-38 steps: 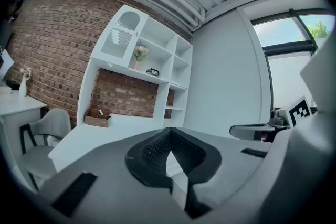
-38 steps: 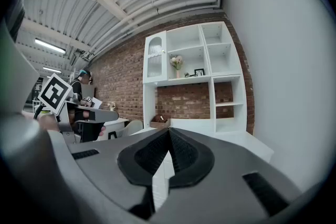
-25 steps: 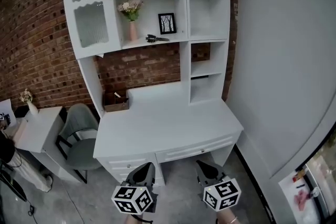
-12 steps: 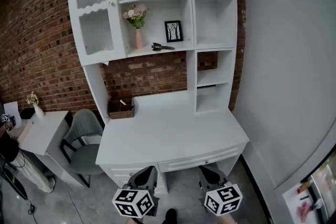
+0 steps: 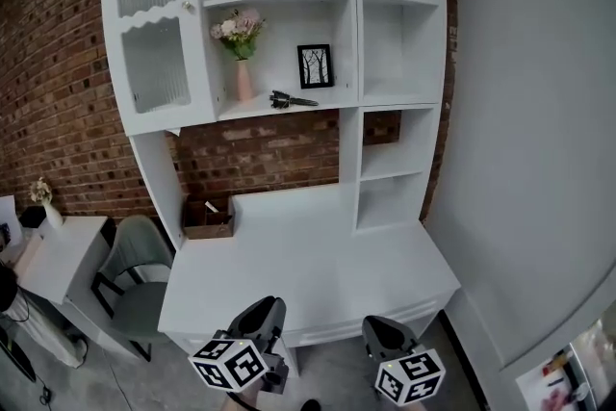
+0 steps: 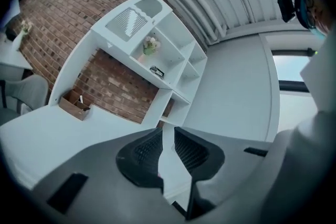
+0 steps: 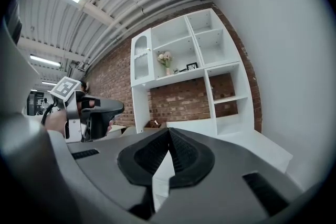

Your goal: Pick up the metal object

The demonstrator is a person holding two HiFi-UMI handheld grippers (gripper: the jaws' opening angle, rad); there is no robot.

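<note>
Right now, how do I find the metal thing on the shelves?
Look at the tall white shelf unit against the brick wall. On the open shelf right of its glass door stand a pink vase and a black picture frame. The metal object lies between them: dark, long and flat, not upright.

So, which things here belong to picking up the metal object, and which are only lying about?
For the job: metal object on the shelf; left tool, its jaws have just been opening, nothing between them; right tool, shut.
Lying about: flower vase, picture frame, wooden box, chair, side table.
</note>
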